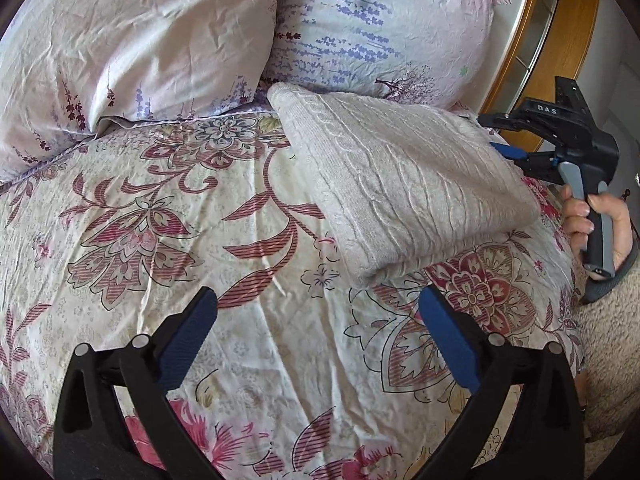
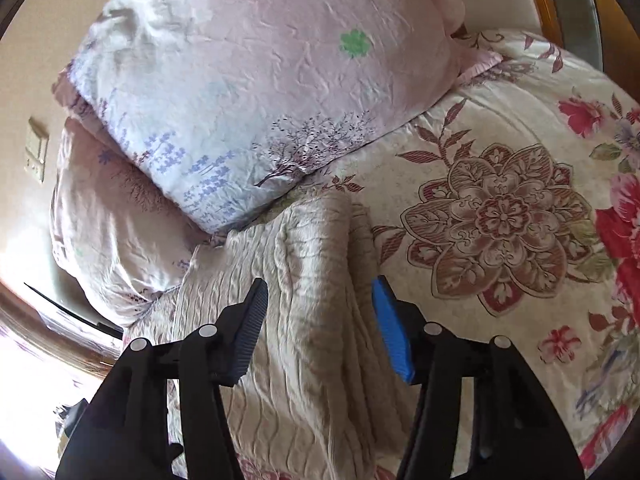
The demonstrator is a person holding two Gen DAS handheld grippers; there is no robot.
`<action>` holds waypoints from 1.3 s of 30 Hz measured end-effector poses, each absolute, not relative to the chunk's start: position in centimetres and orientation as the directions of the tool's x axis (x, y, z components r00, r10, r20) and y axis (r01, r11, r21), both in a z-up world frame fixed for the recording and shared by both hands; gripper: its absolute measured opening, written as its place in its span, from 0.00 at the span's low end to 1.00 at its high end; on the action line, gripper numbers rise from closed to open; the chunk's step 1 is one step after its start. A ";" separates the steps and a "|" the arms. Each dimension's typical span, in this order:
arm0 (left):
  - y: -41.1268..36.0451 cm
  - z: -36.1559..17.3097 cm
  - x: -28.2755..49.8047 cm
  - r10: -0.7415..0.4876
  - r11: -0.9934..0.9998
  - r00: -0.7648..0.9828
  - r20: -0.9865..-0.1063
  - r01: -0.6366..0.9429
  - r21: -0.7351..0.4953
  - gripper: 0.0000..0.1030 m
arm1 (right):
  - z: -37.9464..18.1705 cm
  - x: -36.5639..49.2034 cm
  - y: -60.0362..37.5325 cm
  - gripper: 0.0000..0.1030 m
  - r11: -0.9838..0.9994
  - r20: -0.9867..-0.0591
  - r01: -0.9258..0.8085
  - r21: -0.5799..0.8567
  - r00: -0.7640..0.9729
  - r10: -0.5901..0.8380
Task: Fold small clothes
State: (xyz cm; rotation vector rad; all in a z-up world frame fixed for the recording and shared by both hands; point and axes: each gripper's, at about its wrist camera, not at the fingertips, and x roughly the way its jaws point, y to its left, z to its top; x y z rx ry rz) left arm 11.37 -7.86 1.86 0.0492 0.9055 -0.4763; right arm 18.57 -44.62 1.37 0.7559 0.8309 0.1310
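A folded beige cable-knit sweater (image 1: 404, 184) lies on the floral bedspread (image 1: 168, 216), its far end against the pillows. My left gripper (image 1: 318, 304) is open and empty, just above the bedspread near the sweater's near corner. My right gripper (image 2: 320, 292) is open, its jaws standing on either side of the sweater's (image 2: 316, 300) folded edge without closing on it. In the left wrist view the right gripper (image 1: 500, 140) sits at the sweater's far right edge, held by a hand (image 1: 592, 220).
Two pale floral pillows (image 1: 132, 40) (image 1: 380, 24) lean at the head of the bed. A wooden headboard (image 1: 560, 60) runs along the right. A wall switch (image 2: 36, 152) shows at the left in the right wrist view.
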 end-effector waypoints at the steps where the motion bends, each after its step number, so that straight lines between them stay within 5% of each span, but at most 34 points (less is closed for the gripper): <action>1: -7.9 1.7 11.4 -0.373 0.897 0.520 -0.769 0.414 -0.155 0.98 | 0.8 19.4 -44.6 0.40 0.726 -0.626 0.181 0.663 0.666 0.406; 3: -7.7 1.6 11.6 -0.371 0.899 0.519 -0.770 0.408 -0.158 0.98 | 0.5 20.7 -44.0 0.11 0.735 -0.625 0.146 0.663 0.647 0.436; 9: -6.9 1.8 11.9 -0.400 0.895 0.538 -0.742 0.404 -0.190 0.98 | 2.6 20.3 -44.3 0.08 0.814 -0.639 0.175 0.554 0.716 0.281; 12: -6.9 1.7 12.0 -0.409 0.892 0.538 -0.737 0.405 -0.199 0.98 | 0.9 21.2 -45.0 0.06 0.844 -0.725 0.261 0.469 0.660 0.198; 15: -6.9 1.8 11.8 -0.409 0.892 0.543 -0.734 0.408 -0.195 0.98 | -0.4 20.3 -45.7 0.07 0.800 -0.712 0.245 0.548 0.638 0.292; 17: -6.7 2.0 11.4 -0.406 0.893 0.562 -0.721 0.410 -0.184 0.98 | 0.2 18.2 -46.0 0.12 0.759 -0.641 0.185 0.624 0.677 0.362; 19: -6.7 2.3 11.2 -0.407 0.893 0.575 -0.710 0.412 -0.180 0.98 | 1.2 15.7 -46.2 0.50 0.746 -0.585 0.140 0.651 0.719 0.376; 20: -6.8 2.4 11.1 -0.411 0.892 0.578 -0.705 0.416 -0.178 0.98 | 1.6 14.5 -46.1 0.59 0.737 -0.555 0.111 0.667 0.733 0.392; 23: -7.4 2.8 10.6 -0.394 0.894 0.599 -0.697 0.425 -0.140 0.98 | 2.1 12.1 -45.7 0.63 0.738 -0.534 0.079 0.670 0.742 0.406; 26: -8.3 3.0 10.3 -0.347 0.904 0.626 -0.698 0.422 -0.070 0.98 | 2.0 11.7 -44.4 0.54 0.776 -0.565 0.051 0.628 0.716 0.410; 31: -8.9 3.1 10.1 -0.275 0.922 0.656 -0.703 0.386 0.000 0.98 | 0.7 12.6 -41.8 0.13 0.859 -0.660 0.058 0.508 0.667 0.346; 39: -8.1 4.5 10.7 -0.244 0.942 0.693 -0.678 0.336 0.005 0.98 | -0.3 13.1 -43.2 0.12 0.845 -0.680 0.125 0.519 0.659 0.321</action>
